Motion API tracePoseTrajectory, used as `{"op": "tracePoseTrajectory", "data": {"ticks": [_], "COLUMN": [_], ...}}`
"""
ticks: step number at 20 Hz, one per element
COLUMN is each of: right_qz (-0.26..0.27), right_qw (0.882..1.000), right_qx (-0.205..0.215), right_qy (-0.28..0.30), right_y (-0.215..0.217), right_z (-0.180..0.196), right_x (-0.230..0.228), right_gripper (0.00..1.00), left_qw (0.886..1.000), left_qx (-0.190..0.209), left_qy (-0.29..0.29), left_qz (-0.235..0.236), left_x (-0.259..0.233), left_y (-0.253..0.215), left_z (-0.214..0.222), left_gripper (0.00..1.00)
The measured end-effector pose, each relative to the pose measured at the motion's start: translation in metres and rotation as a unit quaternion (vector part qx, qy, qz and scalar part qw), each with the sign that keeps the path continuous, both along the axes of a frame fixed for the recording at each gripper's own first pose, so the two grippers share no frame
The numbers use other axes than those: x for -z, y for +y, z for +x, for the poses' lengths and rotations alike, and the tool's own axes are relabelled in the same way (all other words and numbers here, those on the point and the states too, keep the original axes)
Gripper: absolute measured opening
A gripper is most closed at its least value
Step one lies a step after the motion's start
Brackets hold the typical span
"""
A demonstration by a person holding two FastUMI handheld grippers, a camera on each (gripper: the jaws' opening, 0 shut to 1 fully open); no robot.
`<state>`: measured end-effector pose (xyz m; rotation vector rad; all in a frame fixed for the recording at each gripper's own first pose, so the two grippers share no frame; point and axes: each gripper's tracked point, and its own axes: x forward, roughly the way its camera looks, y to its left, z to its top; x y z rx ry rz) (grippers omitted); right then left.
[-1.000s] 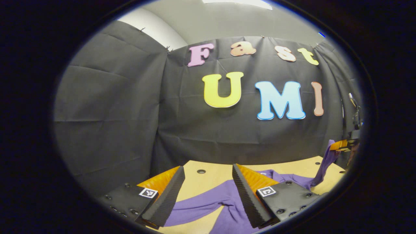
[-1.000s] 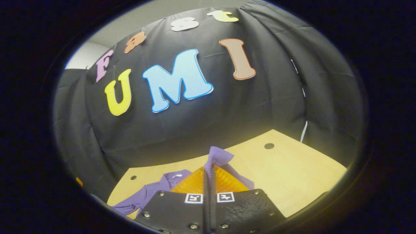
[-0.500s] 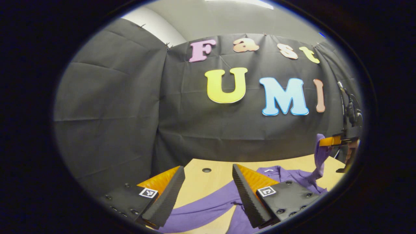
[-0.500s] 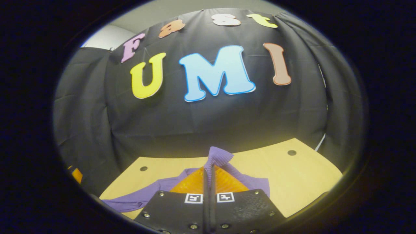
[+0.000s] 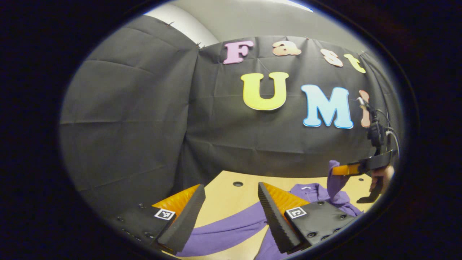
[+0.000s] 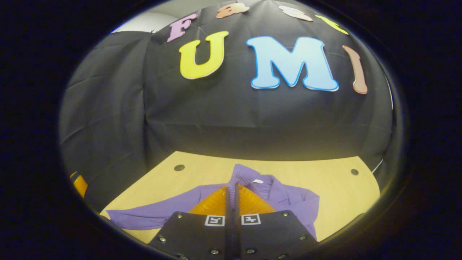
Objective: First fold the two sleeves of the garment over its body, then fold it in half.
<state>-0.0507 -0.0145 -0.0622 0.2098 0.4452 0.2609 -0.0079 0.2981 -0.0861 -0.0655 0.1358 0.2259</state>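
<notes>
Right gripper (image 6: pixel 232 187): clamped tight on a sleeve cuff (image 6: pixel 244 173) of the purple garment (image 6: pixel 288 196); the cuff's ribbed end sticks up past the fingertips, pinched between both fingers with no gap showing.
Same gripper seen from the left gripper view (image 5: pixel 335 169): it is held above the table at the far right, a hand (image 5: pixel 379 175) behind it, and the sleeve (image 5: pixel 335 184) hangs down from its tips to the body of the garment.
Left gripper (image 5: pixel 231 191): fingers spread wide apart, gripping nothing, hovering over the table.
Other sleeve (image 5: pixel 231 225): lies flat on the table, running across below the gap between the left gripper's fingers; I cannot tell whether either finger touches it.
Garment body: spread on the table, collar toward the black cloth wall (image 6: pixel 216 119), just beyond the right gripper's fingers in the right gripper view.
Table (image 6: pixel 325 180): light wood, with small round holes near its far edge.
</notes>
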Motion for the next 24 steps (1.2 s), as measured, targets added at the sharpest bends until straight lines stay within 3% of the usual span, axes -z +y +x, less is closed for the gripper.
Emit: {"op": "tracePoseTrajectory", "data": {"ticks": [8,12,13,14,18,24], "right_qz": [-0.006,0.011,0.014,0.014,-0.006,-0.033], "right_qw": [0.997,0.995,0.995,0.995,0.996,0.997], "right_qx": [-0.058,-0.074,-0.077,-0.078,-0.078,-0.065], "right_qy": [0.057,0.063,0.06,0.057,0.038,-0.038], "right_y": [0.059,0.074,0.076,0.077,0.068,0.053], "right_z": [0.003,0.002,0.003,0.003,-0.002,-0.015], "right_x": [0.054,0.055,0.053,0.051,0.042,-0.009], "right_gripper": [0.06,0.27,0.28,0.44,0.77,0.8], "left_qw": [0.999,0.998,0.998,0.998,0.998,0.994], "left_qx": [-0.049,-0.056,-0.057,-0.057,-0.062,-0.098], "left_qy": [0.015,0.019,0.02,0.02,0.029,0.054], "left_qz": [0.002,0.001,0.001,0.001,0.0,-0.015], "left_x": [0.015,0.017,0.018,0.018,0.027,0.057], "left_y": [0.02,0.02,0.02,0.02,0.02,0.025], "left_z": [-0.013,-0.013,-0.014,-0.014,-0.013,-0.014], "left_gripper": [0.95,0.94,0.94,0.94,0.94,0.94]}}
